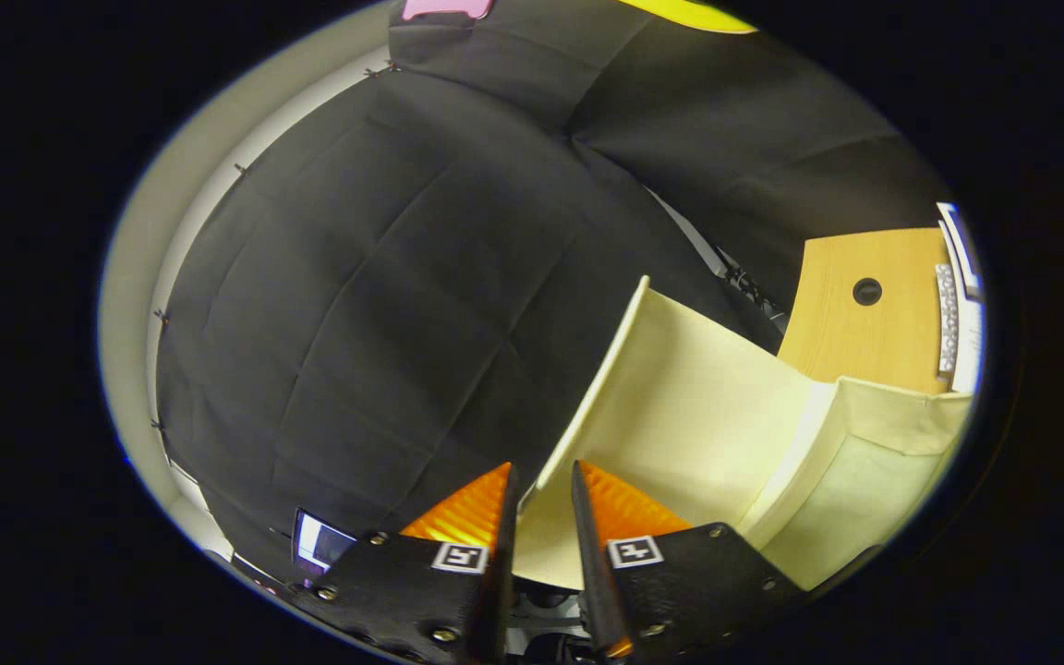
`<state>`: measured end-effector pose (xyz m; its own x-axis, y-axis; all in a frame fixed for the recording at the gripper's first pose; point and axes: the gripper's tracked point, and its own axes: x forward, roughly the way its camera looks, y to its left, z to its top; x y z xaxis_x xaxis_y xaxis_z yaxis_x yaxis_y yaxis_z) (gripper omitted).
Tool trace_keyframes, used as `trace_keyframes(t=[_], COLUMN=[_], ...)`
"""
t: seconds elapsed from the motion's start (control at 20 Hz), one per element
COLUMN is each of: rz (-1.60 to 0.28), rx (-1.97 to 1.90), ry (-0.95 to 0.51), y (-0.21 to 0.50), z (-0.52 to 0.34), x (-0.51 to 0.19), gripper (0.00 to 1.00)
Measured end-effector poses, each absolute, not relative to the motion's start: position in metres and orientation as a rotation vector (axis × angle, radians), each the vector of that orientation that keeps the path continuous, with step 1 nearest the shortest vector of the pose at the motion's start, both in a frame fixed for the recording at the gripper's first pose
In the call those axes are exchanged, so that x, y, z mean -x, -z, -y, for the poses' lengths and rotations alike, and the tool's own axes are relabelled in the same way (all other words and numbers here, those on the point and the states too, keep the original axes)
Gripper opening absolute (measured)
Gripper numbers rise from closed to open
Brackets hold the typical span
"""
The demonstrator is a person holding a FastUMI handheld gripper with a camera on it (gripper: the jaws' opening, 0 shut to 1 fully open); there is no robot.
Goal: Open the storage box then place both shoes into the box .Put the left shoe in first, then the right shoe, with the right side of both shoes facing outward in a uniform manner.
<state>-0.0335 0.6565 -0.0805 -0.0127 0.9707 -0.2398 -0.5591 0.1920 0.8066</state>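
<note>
While lid is lifted: the tool has its fingers narrowly parted astride the lid's edge; contact uncertain.
Lid: raised, hinged to the storage box beyond-right.
Counter: behind.

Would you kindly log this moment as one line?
phase: opening box | gripper: shut on lid | lid: raised | storage box: open

We see the storage box just ahead of our gripper, its lid raised, the lid's edge between our fingers. A table lies beyond the box.
</note>
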Motion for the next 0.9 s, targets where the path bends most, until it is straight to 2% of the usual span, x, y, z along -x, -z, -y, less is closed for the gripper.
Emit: trace_keyframes(t=[0.05, 0.1, 0.15, 0.2, 0.5, 0.9], rz=[-0.908, -0.891, -0.875, -0.861, -0.800, -0.704], rx=[-0.555, -0.538, -0.516, -0.500, -0.437, -0.387], ry=[-1.330, -1.331, -1.327, -1.326, -1.288, -1.120], y=[0.078, 0.076, 0.073, 0.069, 0.054, 0.062], z=[-0.658, -0.661, -0.657, -0.655, -0.599, -0.479], x=[0.033, 0.034, 0.032, 0.031, 0.024, -0.005], gripper=[0.41, 0.58, 0.70, 0.89, 0.90, 0.91])
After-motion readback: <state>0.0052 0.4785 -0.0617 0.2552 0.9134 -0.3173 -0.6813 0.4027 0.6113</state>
